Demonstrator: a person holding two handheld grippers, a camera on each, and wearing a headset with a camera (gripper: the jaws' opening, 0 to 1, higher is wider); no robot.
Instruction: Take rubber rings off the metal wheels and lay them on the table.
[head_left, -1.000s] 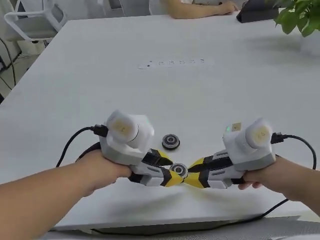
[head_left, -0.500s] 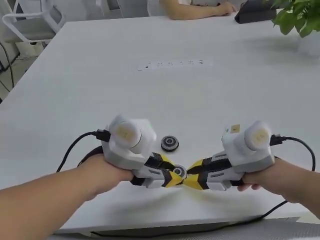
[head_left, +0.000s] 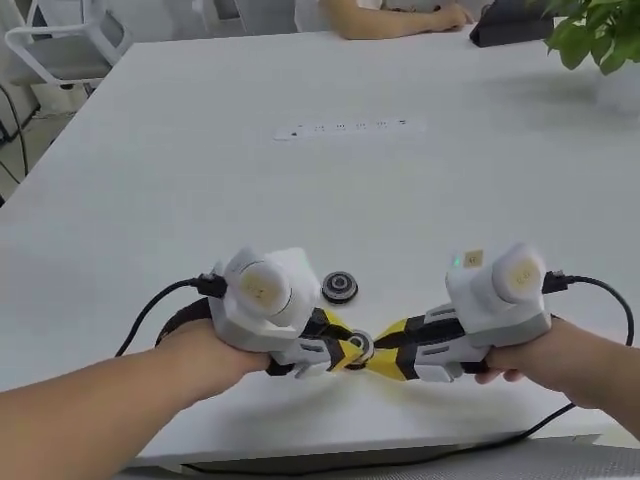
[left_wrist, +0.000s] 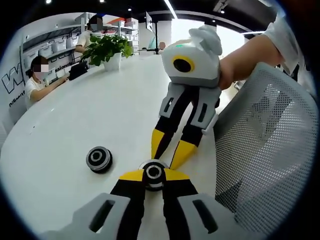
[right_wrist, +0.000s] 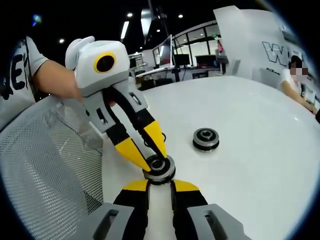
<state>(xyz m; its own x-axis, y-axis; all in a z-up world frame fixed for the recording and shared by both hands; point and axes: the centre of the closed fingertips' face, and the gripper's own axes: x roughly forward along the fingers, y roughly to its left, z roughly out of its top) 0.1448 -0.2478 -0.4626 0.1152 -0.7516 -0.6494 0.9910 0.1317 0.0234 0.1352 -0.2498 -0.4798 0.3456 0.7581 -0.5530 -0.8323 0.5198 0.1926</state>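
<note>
The left gripper (head_left: 343, 352) and the right gripper (head_left: 380, 356) meet tip to tip over the near edge of the white table (head_left: 300, 190), each held in a hand. Between them is a small metal wheel (head_left: 358, 346).

In the left gripper view the left gripper's yellow tips sit on either side of the wheel (left_wrist: 153, 173) and pinch it. The right gripper (left_wrist: 171, 151) reaches in from the far side with its jaws drawn narrow and its tips at the wheel's rim.

In the right gripper view the wheel (right_wrist: 159, 167) lies just beyond that gripper's own tips, with the left gripper (right_wrist: 150, 150) coming down on it from the upper left. The right jaws touch the wheel's edge. Whether they grip it cannot be told, since the contact is hidden behind the wheel.

A second wheel (head_left: 339, 287) lies flat on the table just beyond the two grippers, apart from both. Its dark ring (right_wrist: 206, 146) is on it.

Farther off, a socket strip (head_left: 345, 127) is set in the table top. A plant (head_left: 590, 35) stands at the far right corner, and a person's arm (head_left: 390, 15) rests on the far edge. A mesh chair (left_wrist: 260, 150) stands by the near side of the table.
</note>
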